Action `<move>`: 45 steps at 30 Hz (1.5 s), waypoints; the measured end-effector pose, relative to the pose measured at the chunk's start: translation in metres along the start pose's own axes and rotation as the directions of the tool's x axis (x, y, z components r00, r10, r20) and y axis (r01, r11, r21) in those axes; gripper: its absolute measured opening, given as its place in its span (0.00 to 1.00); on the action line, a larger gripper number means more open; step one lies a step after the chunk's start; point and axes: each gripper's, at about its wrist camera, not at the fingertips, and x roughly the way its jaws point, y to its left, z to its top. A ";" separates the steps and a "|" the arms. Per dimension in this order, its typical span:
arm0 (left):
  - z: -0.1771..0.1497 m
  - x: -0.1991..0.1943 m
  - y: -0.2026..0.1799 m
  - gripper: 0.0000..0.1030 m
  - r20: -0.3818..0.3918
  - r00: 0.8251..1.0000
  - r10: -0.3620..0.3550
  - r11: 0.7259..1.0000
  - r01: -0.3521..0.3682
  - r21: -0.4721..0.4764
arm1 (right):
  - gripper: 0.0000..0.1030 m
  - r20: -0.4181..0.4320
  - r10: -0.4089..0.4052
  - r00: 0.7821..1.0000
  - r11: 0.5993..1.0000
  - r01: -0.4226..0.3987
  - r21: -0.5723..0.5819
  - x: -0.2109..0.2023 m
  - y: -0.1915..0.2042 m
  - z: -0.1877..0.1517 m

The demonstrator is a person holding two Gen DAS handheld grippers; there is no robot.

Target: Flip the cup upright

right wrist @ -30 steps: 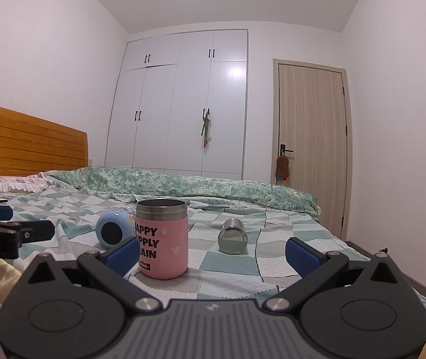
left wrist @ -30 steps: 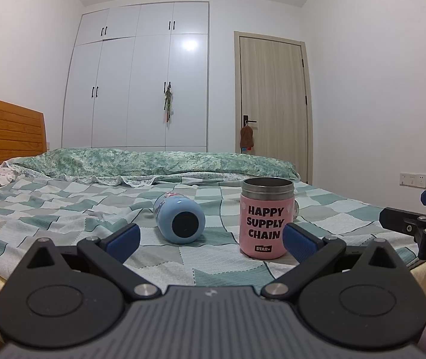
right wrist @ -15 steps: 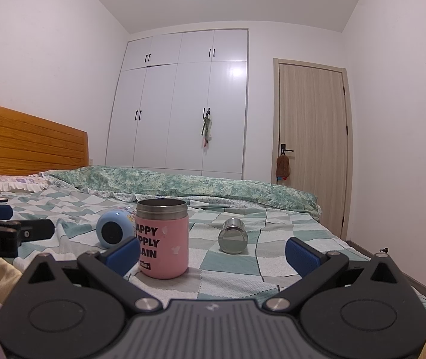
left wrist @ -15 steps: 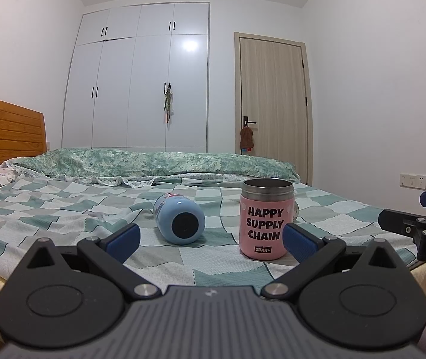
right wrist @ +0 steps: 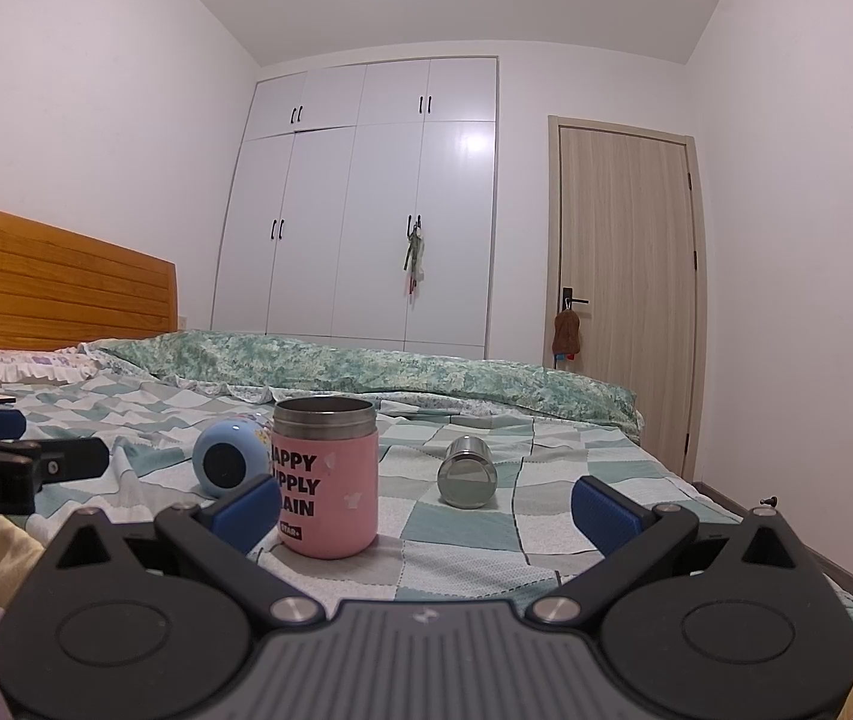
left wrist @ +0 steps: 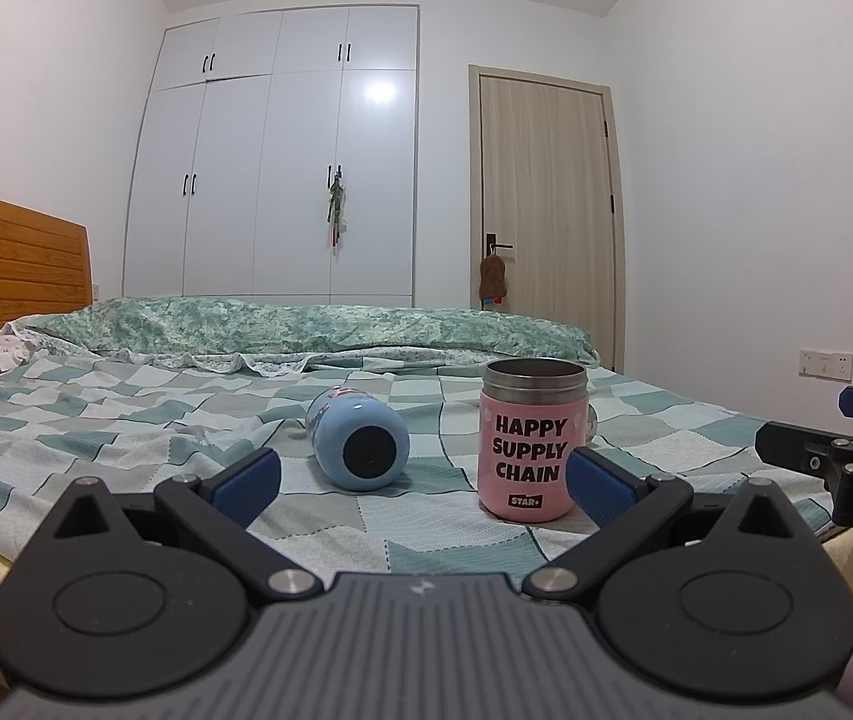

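Note:
A pink cup (left wrist: 531, 441) lettered "HAPPY SUPPLY CHAIN" stands upright on the checked bedspread; it also shows in the right wrist view (right wrist: 326, 477). A light blue cup (left wrist: 360, 444) lies on its side to its left, base toward me, also in the right wrist view (right wrist: 227, 461). A steel cup (right wrist: 467, 472) lies on its side to the right of the pink one. My left gripper (left wrist: 423, 483) is open and empty, short of the cups. My right gripper (right wrist: 426, 507) is open and empty, short of the pink and steel cups.
The bed (left wrist: 126, 420) has a rolled green quilt (left wrist: 306, 330) along its far side and a wooden headboard (right wrist: 54, 294) at left. A white wardrobe (left wrist: 282, 168) and a wooden door (left wrist: 546, 210) stand behind. The other gripper shows at each view's edge (left wrist: 834, 462) (right wrist: 0, 468).

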 end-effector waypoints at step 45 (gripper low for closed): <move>0.087 0.200 -0.170 1.00 -0.206 0.954 -0.217 0.975 0.221 0.000 | 1.00 -0.241 -0.002 0.970 0.999 0.010 0.031 0.112 -0.200 0.070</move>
